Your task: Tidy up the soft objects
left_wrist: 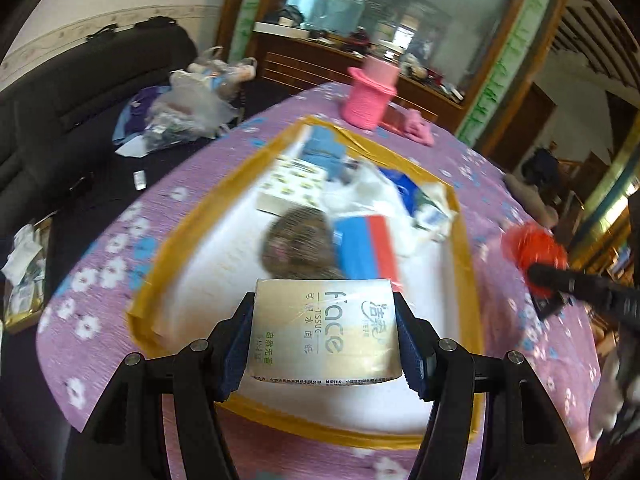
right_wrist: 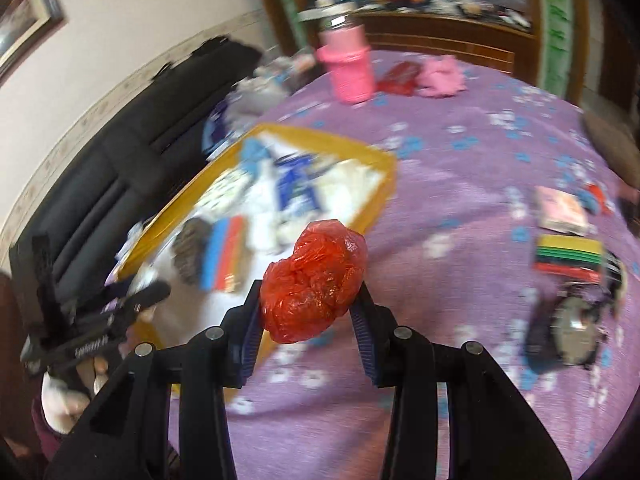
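Left gripper is clamped on a beige tissue pack, both pads pressing its sides. It hangs over the near edge of the white tray area with the yellow-taped border.

Right gripper is clamped on a crumpled red plastic bag, held over the purple floral tablecloth, just off the tray's right edge. In the left wrist view that bag shows at 3 o'clock.

Progress, as a judgement: partway. Already in the tray: a brown furry item at 12 o'clock from the tissue pack, a blue-white-red pack at 1 o'clock, a patterned box, white plastic bags, and something blue at the far end. Both held items look bound for the tray, not yet placed.

Still outside it: a pink cloth and a red item by the pink container at the far end, plus a striped multicolour stack, a pinkish pack and a dark object at 3 o'clock in the right wrist view. Which of those count as soft, I cannot tell.

Writing: tissue pack reads "Face" and "TISSUE", with Chinese characters and a logo; the small print is unreadable. Other labels are too blurred.
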`<state>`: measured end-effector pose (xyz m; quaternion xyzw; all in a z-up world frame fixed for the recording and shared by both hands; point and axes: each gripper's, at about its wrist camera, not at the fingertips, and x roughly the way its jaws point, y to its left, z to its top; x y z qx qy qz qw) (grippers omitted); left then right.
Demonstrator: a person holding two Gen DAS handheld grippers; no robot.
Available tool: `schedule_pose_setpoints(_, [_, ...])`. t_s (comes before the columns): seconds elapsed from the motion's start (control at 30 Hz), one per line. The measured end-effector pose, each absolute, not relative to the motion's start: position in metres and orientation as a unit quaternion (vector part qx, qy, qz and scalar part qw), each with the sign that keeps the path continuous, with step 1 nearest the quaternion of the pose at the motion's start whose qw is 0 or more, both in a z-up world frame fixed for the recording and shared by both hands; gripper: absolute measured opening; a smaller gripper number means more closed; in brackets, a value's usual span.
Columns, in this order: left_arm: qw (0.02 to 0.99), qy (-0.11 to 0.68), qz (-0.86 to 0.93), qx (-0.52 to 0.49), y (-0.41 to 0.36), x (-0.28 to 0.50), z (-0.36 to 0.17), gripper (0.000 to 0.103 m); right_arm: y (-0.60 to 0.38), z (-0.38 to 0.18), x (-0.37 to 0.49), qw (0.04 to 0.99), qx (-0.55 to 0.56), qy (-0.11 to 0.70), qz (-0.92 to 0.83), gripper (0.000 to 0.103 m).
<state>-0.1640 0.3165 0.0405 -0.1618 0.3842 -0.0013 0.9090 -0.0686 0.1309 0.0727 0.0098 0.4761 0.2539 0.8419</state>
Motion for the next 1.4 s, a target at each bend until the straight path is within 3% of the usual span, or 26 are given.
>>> schedule_pose_setpoints(0.4, [0.905, 0.391, 0.028, -0.165, 0.342, -0.124, 0.029, 0.063, 0.220, 0.029, -0.088, 0.786, -0.042, 0.516, 0.338, 0.040])
schedule_pose_setpoints(0.57, [0.906, 0.383, 0.021, -0.179, 0.347, -0.111, 0.023, 0.068, 0.242, 0.016, -0.090, 0.768, -0.053, 0.525, 0.363, 0.041])
schedule_pose_setpoints(0.8, [0.912, 0.369, 0.043, -0.175, 0.345, -0.123, 0.031, 0.081, 0.267, 0.007, -0.099, 0.761, -0.085, 0.523, 0.375, 0.054])
schedule_pose_setpoints(1.4, [0.942, 0.326, 0.069, -0.026, 0.257, -0.155, 0.066, 0.081, 0.164, 0.048, -0.108, 0.811, 0.005, 0.481, 0.333, 0.054])
